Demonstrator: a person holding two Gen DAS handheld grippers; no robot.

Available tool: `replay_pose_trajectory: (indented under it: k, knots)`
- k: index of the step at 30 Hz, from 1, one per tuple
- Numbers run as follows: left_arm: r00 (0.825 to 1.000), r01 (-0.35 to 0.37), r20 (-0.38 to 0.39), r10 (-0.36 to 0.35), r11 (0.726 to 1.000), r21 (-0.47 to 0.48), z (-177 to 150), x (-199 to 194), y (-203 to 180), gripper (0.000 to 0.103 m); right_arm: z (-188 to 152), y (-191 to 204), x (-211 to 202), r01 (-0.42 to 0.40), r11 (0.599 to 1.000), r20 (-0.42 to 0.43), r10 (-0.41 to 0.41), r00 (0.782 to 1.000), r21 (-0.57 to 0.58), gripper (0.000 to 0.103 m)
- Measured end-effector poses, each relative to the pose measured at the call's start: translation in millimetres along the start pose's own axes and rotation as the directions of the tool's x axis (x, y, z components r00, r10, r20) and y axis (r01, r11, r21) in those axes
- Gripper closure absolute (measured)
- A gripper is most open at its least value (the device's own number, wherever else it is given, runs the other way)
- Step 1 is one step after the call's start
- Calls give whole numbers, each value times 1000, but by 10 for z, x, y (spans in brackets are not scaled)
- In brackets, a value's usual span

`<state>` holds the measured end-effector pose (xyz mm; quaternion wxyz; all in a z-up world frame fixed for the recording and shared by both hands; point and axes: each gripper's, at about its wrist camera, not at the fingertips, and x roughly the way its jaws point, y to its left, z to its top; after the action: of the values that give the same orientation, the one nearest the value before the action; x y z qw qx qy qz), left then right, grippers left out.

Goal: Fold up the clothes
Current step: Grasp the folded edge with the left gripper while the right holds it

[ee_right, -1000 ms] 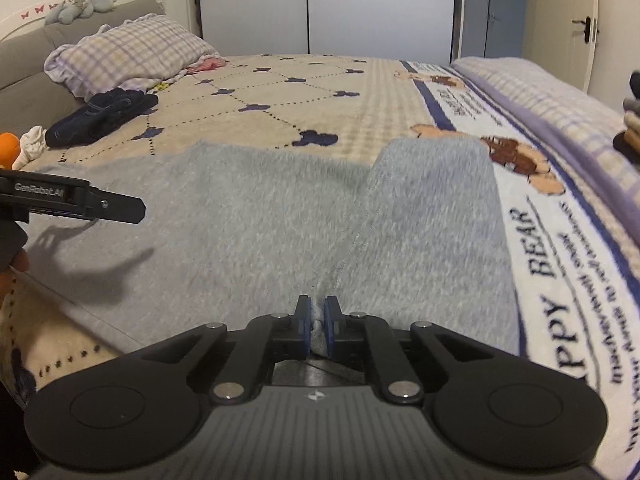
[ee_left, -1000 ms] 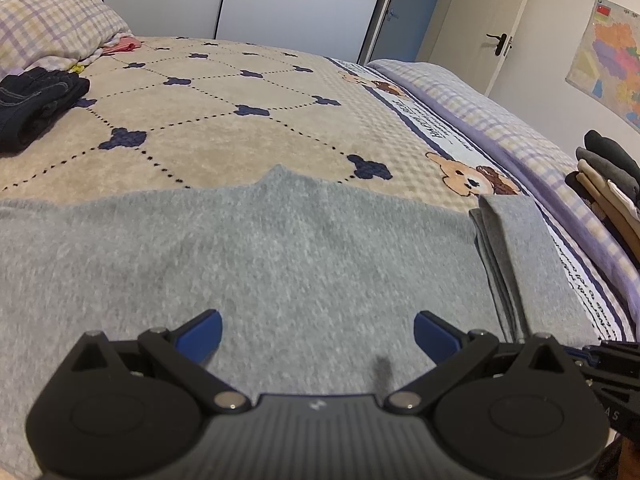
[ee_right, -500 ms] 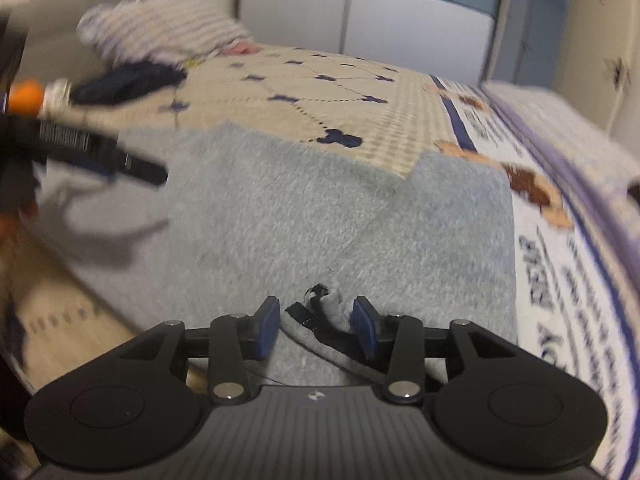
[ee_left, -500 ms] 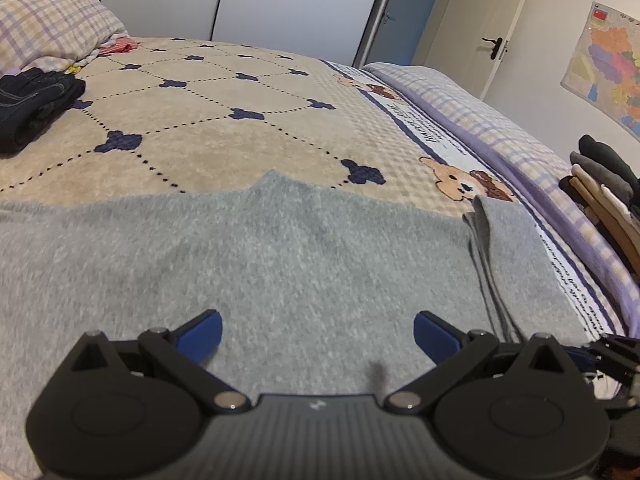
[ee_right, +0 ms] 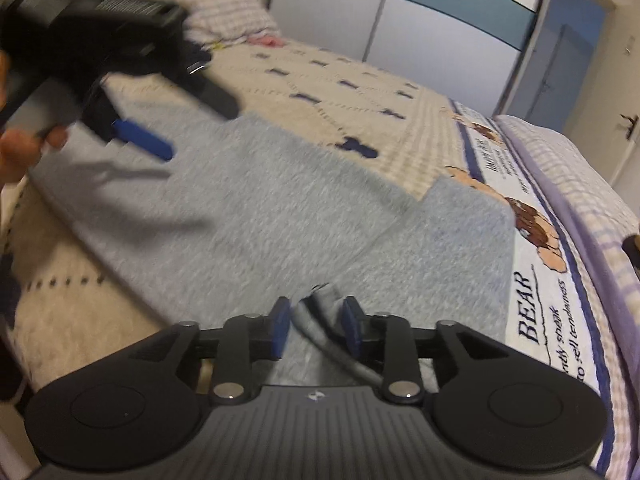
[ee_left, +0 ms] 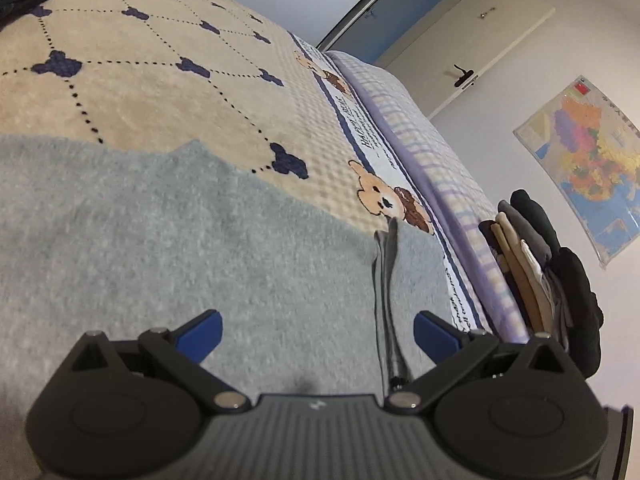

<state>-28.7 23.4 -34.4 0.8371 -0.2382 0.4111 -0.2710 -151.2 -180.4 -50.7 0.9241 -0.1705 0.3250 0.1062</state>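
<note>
Left gripper (ee_left: 316, 330) spread wide above grey garment (ee_left: 160, 240), folded clothes stack (ee_left: 536, 264) only in its view, right gripper (ee_right: 314, 330) parted around garment edge

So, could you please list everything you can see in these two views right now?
sweater: one, grey, spread on the bed, right edge folded over
blanket: one, beige with navy clover marks and bear border, covering the bed
pile of clothes: one, dark and tan, at the bed's right side
pillow: one, lilac check, at the head of the bed
map: one, multicoloured, on the wall
door: one, white, shut
left gripper: black with blue pads, open above the sweater
right gripper: same, open around a bunched hem
hand: one, holding the left gripper
</note>
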Motion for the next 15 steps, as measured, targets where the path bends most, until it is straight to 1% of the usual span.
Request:
replay_pose_trajectory:
  k: [2,5,7,8,9,12,15]
  knots:
    - [1000,0,-11,0,1000,-2,-2,58,-28,1,-27,66,42,18,999,-6,-18,1000,-51,64]
    - [999,29,-38,-29,999,-15,-2,152,-66,1,-55,152,125,78,989,2,-78,997,-127,64]
    - [996,60,-57,-61,998,-34,12,192,-83,1,-58,165,153,95,985,21,-92,995,-144,65]
    - [994,81,-67,-85,995,-49,20,213,-94,2,-57,166,162,102,984,31,-99,995,-146,76]
    - [991,103,-77,-108,993,-64,29,234,-106,2,-51,161,167,106,984,35,-102,994,-144,82]
    - [976,176,-109,-189,977,-118,39,335,-138,2,-19,129,81,120,986,73,-112,991,-113,85]
    - [957,223,-149,-250,958,-180,16,476,-150,2,24,6,-72,95,995,119,-90,989,-43,86]
